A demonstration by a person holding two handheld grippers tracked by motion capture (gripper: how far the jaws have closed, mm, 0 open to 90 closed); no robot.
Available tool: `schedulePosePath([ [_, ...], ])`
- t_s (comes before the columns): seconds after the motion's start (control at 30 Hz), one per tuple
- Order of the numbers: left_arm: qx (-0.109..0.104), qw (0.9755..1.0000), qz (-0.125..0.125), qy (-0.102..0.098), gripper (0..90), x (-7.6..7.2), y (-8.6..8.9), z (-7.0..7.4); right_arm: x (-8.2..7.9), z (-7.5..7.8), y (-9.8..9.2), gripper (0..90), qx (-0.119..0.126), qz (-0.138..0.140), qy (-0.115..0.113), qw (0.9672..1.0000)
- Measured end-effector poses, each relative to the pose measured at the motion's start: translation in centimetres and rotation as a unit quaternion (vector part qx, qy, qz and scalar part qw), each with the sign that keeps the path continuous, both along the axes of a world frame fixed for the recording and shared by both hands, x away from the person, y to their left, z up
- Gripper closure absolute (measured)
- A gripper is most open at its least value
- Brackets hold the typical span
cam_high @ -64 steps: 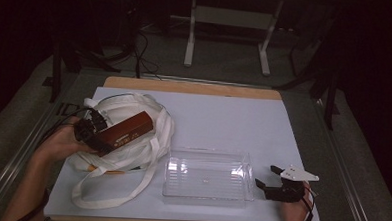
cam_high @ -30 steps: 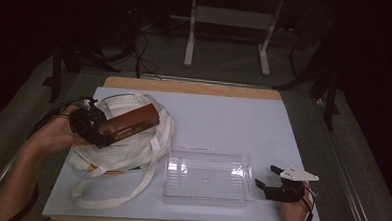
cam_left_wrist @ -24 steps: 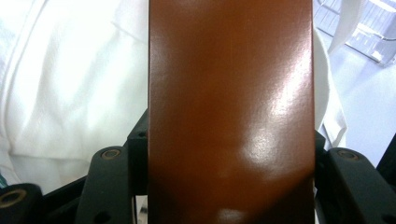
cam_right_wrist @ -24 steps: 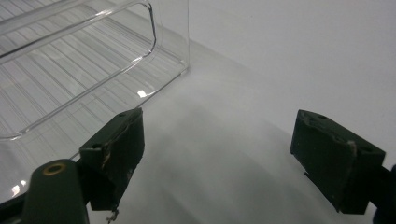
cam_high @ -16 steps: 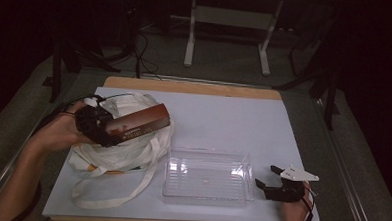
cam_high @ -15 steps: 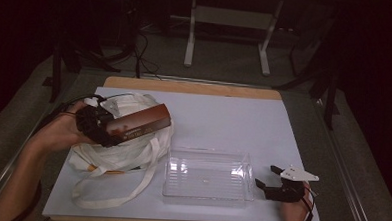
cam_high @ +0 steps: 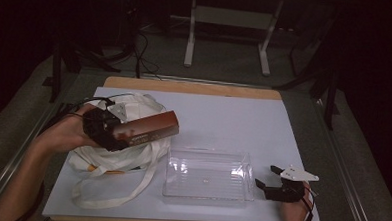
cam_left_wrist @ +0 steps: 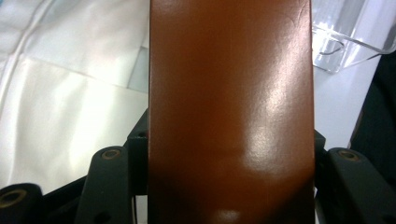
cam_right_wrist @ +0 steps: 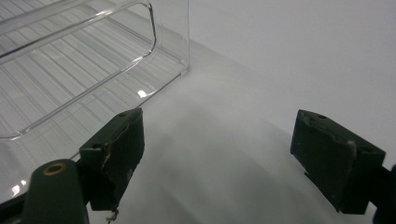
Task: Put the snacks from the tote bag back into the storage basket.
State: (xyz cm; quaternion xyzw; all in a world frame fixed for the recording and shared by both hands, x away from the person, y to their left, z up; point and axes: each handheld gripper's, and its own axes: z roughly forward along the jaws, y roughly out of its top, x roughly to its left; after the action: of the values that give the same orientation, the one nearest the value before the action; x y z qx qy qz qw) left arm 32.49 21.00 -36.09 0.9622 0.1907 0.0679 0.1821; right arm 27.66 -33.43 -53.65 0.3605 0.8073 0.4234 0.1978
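Dark room all round, and under my cameras a white table (cam_high: 233, 117) with a wooden edge. My left gripper (cam_high: 114, 132) is clamped on a glossy brown box (cam_high: 148, 129), jaws pressed on both of its long sides; in the left gripper view the box (cam_left_wrist: 231, 112) runs straight up the middle between the black jaws. I'm holding it up in the air, tilted a little, above a crumpled white cloth bag (cam_high: 127, 155) whose loose handles trail toward the near edge of the table. Just right of the bag sits a clear plastic tray (cam_high: 208, 193), flat on the table, and the box's far end points toward it without reaching over it. On to my right gripper (cam_high: 273, 180): it rests low on the table just beside the tray's right end, jaws spread wide with bare white surface between them. From its own view, the tray's corner (cam_right_wrist: 154, 28) sits beyond the left jaw.
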Motion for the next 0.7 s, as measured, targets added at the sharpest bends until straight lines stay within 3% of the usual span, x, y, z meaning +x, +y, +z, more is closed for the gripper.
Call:
schedulePosePath([
  [0.7,-0.002,0.9992,-0.037,0.017,43.9,-0.5,-2.6,-1.9,0.0,0.0,0.0,17.5,0.0,0.001,0.0,1.0],
])
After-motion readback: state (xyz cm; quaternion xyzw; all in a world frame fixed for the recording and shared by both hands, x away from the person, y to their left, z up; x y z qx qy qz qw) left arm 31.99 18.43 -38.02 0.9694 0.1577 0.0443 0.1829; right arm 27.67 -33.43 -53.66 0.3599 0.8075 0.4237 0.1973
